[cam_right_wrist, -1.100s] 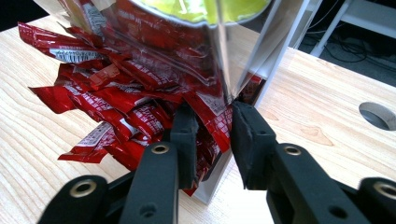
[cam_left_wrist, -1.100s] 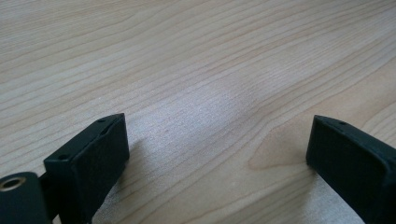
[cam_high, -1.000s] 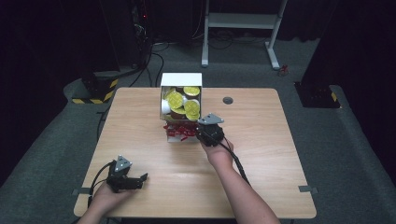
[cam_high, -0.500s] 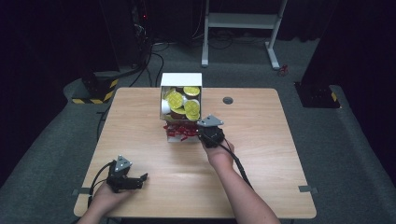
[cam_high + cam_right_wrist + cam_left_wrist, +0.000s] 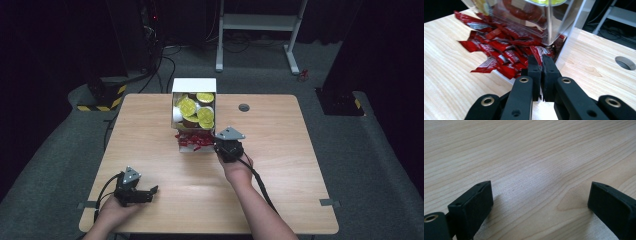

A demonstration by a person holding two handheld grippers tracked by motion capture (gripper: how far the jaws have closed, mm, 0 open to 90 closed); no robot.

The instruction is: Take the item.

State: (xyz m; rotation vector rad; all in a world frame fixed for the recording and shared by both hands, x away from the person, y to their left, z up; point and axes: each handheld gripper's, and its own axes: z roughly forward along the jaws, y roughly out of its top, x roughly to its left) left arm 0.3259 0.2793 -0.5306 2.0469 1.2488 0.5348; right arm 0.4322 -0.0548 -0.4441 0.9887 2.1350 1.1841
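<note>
Scene: a light wooden table (image 5: pixel 280 165) seen from above, dark floor around it; a person's forearms come in from the near edge, one gripper in each hand

Right gripper (image 5: pixel 540 65): held near the table's middle, just at the near right corner of the box; its two black jaws are pressed together, clamped on the edge of a red sachet (image 5: pixel 537 53); in the high view it sits beside the red pile (image 5: pixel 228 145)

Red sachets (image 5: pixel 499 56): a loose heap of small red foil packets with white print, spilling from the open near end of the box onto the wood; the pinched one lies at the heap's right edge, touching its neighbours

Box (image 5: pixel 194 86): white cardboard, standing at the far middle of the table; its upper part holds a clear container of round cups with yellow lids (image 5: pixel 188 106); the sachets lie below and in front of them

Left gripper (image 5: pixel 541 202): low over the near left part of the table, well apart from the box; jaws spread wide with bare wood grain between them; nothing held

Table hole (image 5: pixel 244 107): a small round grey cable opening, just right of the box
</note>
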